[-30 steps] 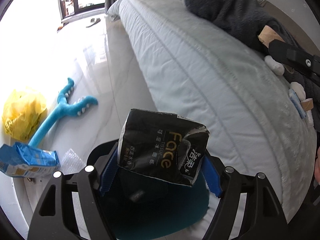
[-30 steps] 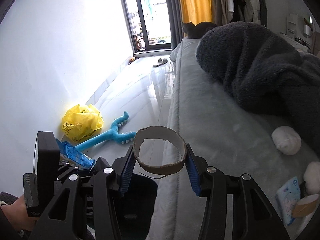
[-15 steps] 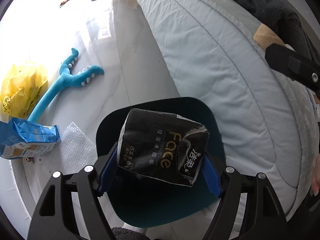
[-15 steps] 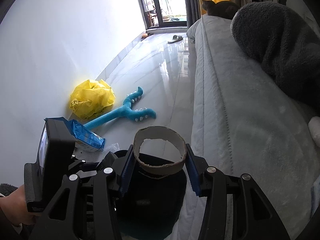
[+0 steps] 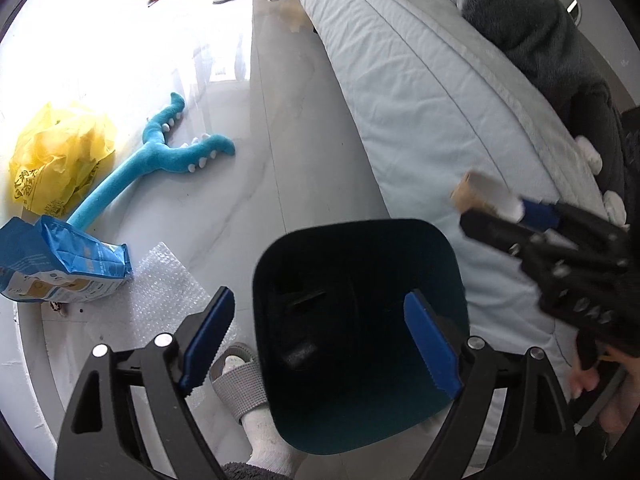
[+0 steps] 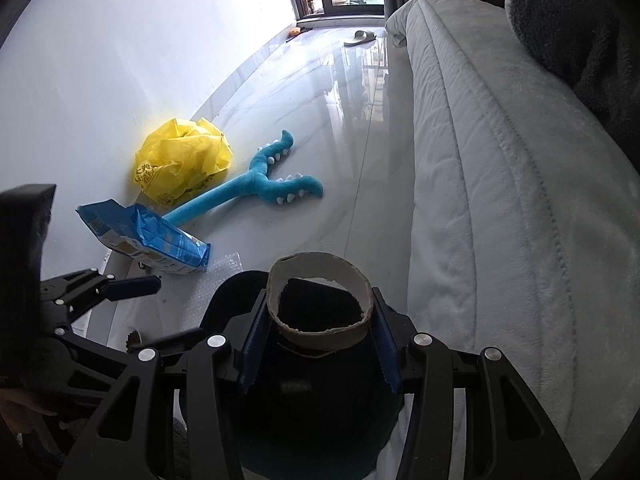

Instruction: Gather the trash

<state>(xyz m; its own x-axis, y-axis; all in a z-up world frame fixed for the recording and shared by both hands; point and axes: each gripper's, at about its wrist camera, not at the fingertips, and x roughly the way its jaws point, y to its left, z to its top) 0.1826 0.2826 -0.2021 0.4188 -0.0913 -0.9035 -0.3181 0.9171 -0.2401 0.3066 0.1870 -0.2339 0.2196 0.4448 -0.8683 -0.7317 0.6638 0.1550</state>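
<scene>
Hanging over the dark bin (image 5: 360, 320), the left gripper (image 5: 320, 332) has just spread its jaws; the black tissue pack it carried is gone, presumably dropped inside, though the bin's depths are too dark to tell. The right gripper (image 6: 320, 344) pinches a cardboard ring (image 6: 320, 308) above the bin.
</scene>
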